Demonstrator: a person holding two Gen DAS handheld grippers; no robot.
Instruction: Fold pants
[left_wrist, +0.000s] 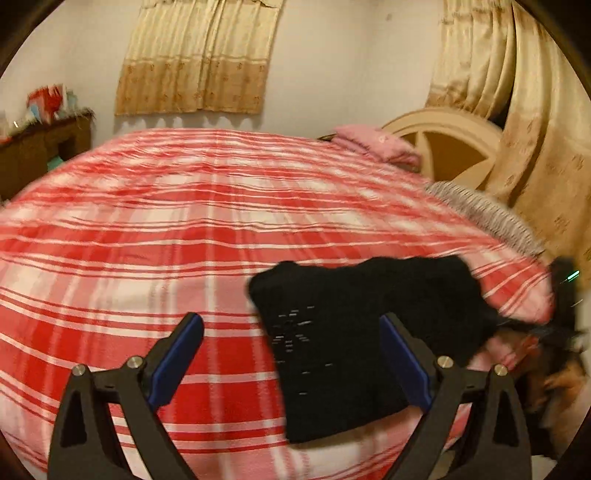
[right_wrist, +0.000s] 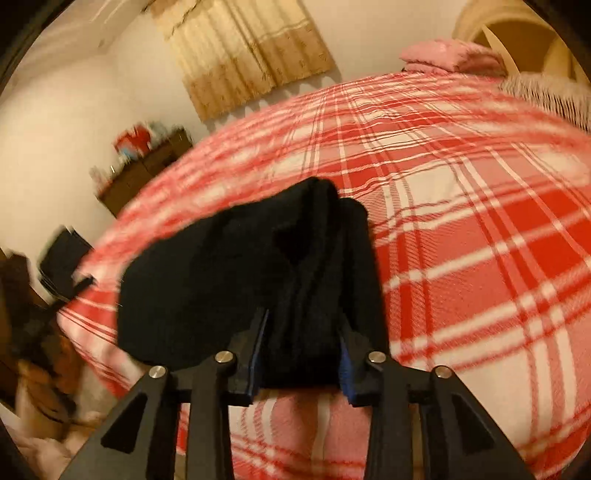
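Your left gripper (left_wrist: 291, 354) gapes wide, holding nothing; your right gripper (right_wrist: 301, 350) clamps the folded black pants (right_wrist: 251, 280) near the bed's (left_wrist: 147, 221) corner edge; open plaid blanket beyond.

Folded black pants (left_wrist: 354, 332) on plaid bedspread (left_wrist: 147, 229)

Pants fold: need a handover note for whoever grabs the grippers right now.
Left gripper: open, holding nothing, over the bed with the near part of the pants between its fingers.
Right gripper: jaws closed on a bunched fold of the black pants.
Pants: a folded bundle near the edge of the red plaid bedspread.
Done: pants look folded to a compact bundle.
Left: probably set down, release and square it.
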